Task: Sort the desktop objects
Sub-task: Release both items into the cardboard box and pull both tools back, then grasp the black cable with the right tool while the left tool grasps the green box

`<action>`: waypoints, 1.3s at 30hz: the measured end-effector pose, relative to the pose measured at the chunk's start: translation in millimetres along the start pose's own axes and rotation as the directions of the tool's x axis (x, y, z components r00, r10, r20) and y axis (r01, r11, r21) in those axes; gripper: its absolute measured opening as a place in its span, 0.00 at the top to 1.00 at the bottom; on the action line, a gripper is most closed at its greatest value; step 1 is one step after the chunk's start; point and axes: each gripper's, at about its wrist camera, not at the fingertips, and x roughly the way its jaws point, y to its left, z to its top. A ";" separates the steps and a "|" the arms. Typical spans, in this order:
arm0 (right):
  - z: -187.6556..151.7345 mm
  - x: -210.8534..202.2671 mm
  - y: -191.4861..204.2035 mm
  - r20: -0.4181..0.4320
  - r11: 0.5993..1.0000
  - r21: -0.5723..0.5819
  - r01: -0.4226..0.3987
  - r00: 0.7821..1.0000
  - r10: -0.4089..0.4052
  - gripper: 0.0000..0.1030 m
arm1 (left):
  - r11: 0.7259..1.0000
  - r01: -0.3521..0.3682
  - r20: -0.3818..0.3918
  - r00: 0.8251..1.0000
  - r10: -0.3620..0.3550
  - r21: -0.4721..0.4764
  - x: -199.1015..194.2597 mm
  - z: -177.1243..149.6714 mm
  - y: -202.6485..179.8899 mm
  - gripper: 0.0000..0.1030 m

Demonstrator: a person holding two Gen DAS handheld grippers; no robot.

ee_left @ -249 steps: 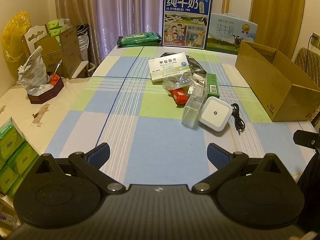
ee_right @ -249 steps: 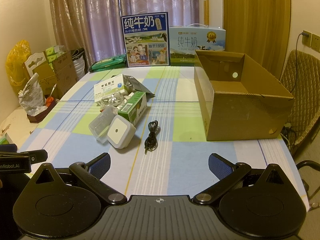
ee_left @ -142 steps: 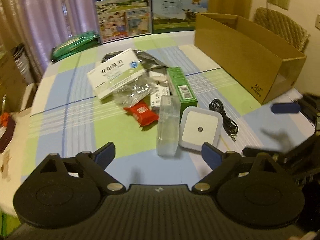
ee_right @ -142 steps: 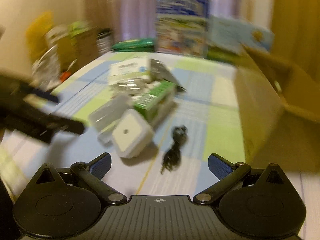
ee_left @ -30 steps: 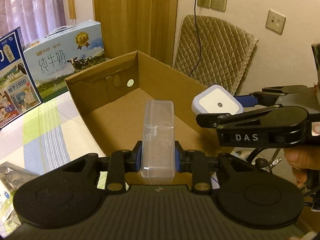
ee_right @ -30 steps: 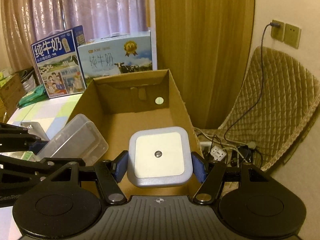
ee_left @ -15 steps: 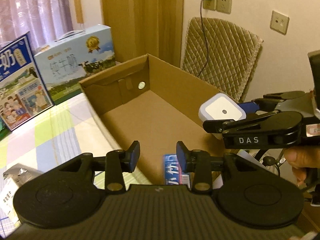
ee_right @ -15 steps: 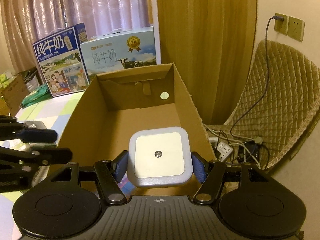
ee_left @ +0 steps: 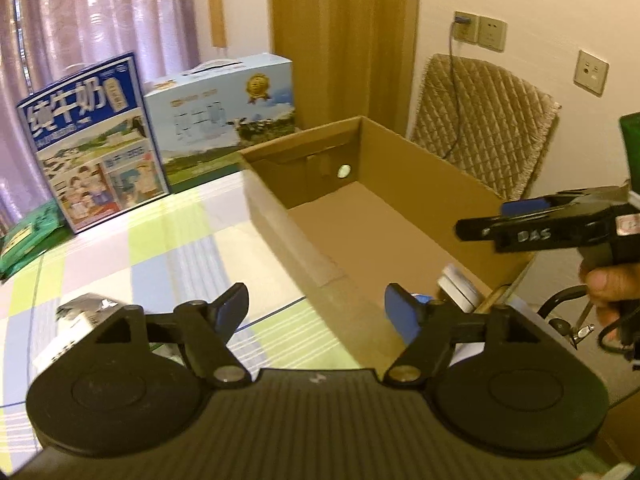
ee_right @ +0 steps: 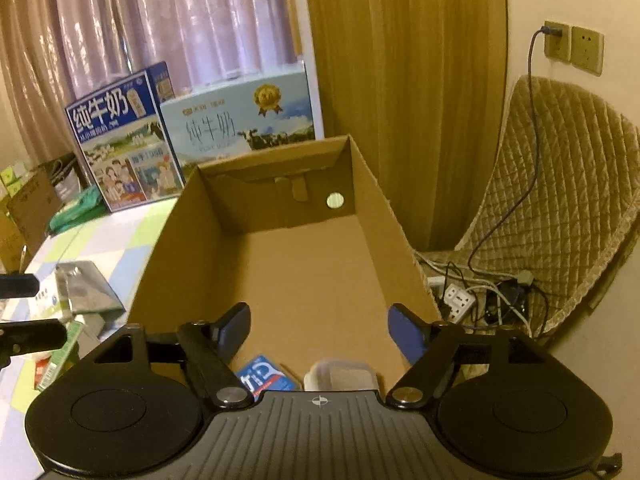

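Both the left gripper (ee_left: 318,309) and right gripper (ee_right: 320,326) hang wide apart, empty, over the cardboard box (ee_right: 312,264). Only the right view shows the clear case (ee_right: 340,374) lying inside.

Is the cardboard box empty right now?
No. The cardboard box holds a blue-labelled packet and a clear plastic case at its near end; the rest of its floor is bare.
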 end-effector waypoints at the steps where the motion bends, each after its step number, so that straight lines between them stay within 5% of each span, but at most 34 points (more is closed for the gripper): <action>1: 0.9 -3.6 1.1 0.005 1.000 0.002 -0.002 1.000 0.002 0.27 | 1.000 -0.009 0.002 1.000 0.009 -0.006 -3.9 -1.8 4.4 0.27; 9: 5.8 -47.0 27.1 0.059 0.998 0.011 -0.069 0.996 0.068 0.20 | 0.993 -0.089 -0.013 0.996 0.088 -0.073 -41.7 -24.9 47.7 0.23; 22: -20.8 -99.4 122.6 0.089 0.974 -0.051 -0.222 0.970 0.226 0.16 | 0.962 -0.218 -0.045 0.976 0.213 -0.167 -118.4 -97.6 110.1 0.15; 39: -107.0 -45.9 183.1 -0.105 0.968 -0.088 -0.236 0.968 0.227 0.16 | 0.946 -0.236 -0.123 0.969 0.213 -0.222 -114.0 -161.6 136.0 0.11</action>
